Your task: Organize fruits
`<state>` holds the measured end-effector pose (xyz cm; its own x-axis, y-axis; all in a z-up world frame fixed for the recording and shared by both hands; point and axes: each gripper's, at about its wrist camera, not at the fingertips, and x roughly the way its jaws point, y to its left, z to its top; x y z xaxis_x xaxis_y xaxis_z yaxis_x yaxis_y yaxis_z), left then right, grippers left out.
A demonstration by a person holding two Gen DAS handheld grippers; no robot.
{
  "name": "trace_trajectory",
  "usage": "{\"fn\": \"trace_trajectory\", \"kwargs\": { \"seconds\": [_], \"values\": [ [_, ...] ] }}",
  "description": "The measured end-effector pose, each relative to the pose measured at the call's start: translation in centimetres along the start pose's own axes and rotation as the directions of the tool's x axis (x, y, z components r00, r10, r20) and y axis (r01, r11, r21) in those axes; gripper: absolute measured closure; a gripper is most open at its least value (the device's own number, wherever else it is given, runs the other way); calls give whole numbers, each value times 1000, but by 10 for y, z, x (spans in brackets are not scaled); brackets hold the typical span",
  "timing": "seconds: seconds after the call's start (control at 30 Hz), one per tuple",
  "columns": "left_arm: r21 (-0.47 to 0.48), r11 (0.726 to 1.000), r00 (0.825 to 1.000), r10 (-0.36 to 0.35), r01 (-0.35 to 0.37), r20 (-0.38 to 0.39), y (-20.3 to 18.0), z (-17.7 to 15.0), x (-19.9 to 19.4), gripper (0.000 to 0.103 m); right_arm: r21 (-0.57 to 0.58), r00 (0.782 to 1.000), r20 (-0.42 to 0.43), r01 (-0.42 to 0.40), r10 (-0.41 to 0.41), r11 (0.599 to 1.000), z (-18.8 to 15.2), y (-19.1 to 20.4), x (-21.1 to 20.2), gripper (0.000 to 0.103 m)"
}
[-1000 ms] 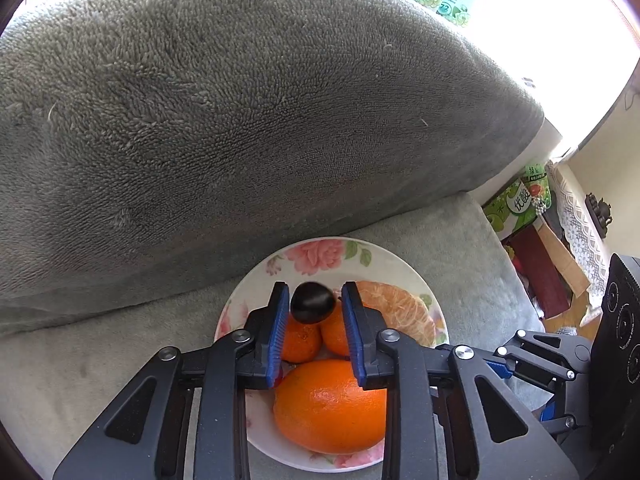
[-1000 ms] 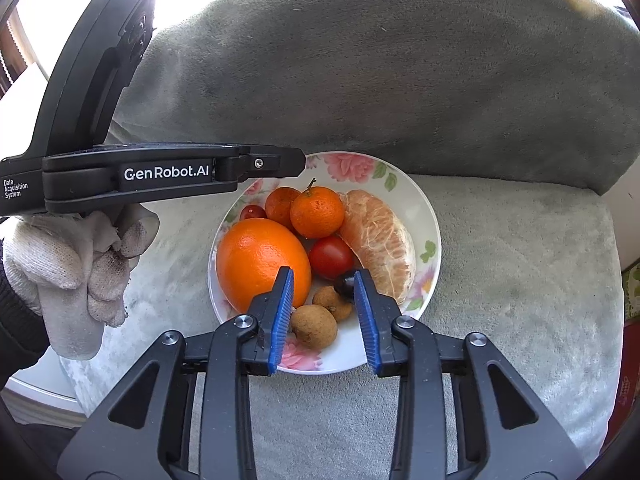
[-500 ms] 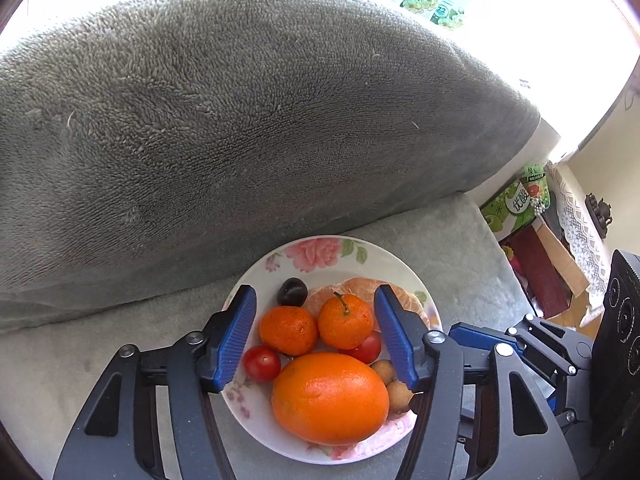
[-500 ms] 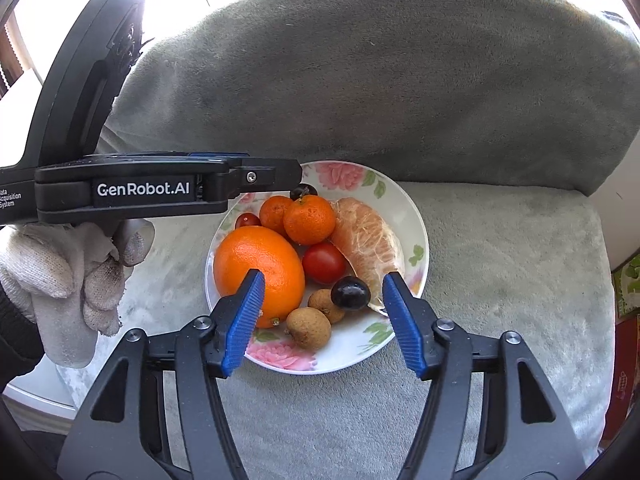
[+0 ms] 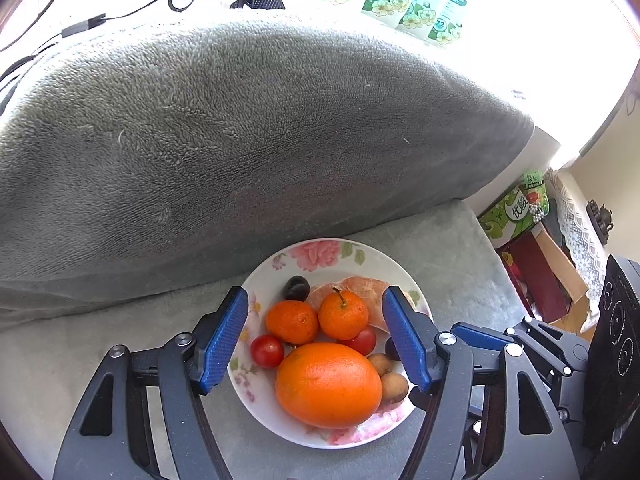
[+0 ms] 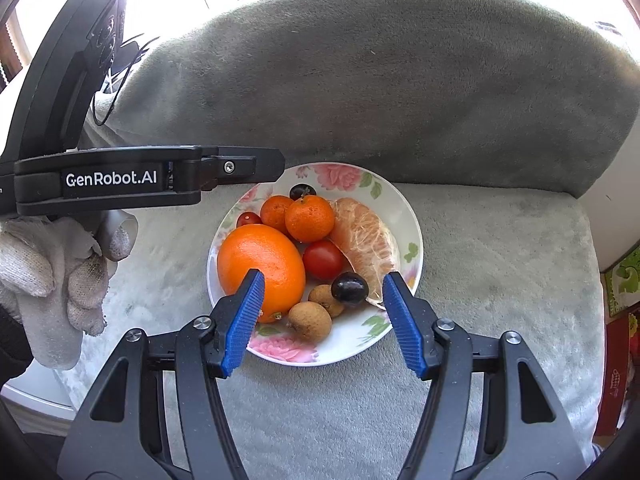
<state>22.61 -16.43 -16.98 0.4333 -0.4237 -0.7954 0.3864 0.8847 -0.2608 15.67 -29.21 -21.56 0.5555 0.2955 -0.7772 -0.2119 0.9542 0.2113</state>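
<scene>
Lower frame, both wrist views: left gripper (image 5: 316,340) and right gripper (image 6: 322,322) spread wide, empty; a second ago each pinched a dark grape, since released. Right view, between blue pads: grape (image 6: 349,288) now rests beside two longans (image 6: 310,321), touching peeled citrus segment (image 6: 366,246). Frame centre: big orange (image 6: 262,268), cherry tomato (image 6: 323,260), two mandarins (image 6: 309,218). Further up: second grape (image 5: 297,288) near far rim of floral plate (image 6: 408,216). Beyond: grey sofa cushion (image 5: 240,140). Judgement: all visible fruit gathered on plate; task looks near done.

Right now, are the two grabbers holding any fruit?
Left gripper: open, holding nothing.
Right gripper: open, holding nothing.
</scene>
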Motion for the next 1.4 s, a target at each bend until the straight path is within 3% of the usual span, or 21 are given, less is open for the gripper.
{"fn": "trace_trajectory", "kwargs": {
  "seconds": [0.5,0.97,1.4],
  "values": [
    [-19,1000,1000,14,-14,21,8,-14,-26,33,17,989,18,146,-146,989,6,8,-29,39],
    [-51,998,997,37,-34,62,3,-36,-72,33,9,980,78,185,-185,983,9,23,-66,39],
    [-66,992,990,116,-111,75,-12,-59,-106,33,30,969,89,227,-228,974,5,37,-87,39]
  ]
}}
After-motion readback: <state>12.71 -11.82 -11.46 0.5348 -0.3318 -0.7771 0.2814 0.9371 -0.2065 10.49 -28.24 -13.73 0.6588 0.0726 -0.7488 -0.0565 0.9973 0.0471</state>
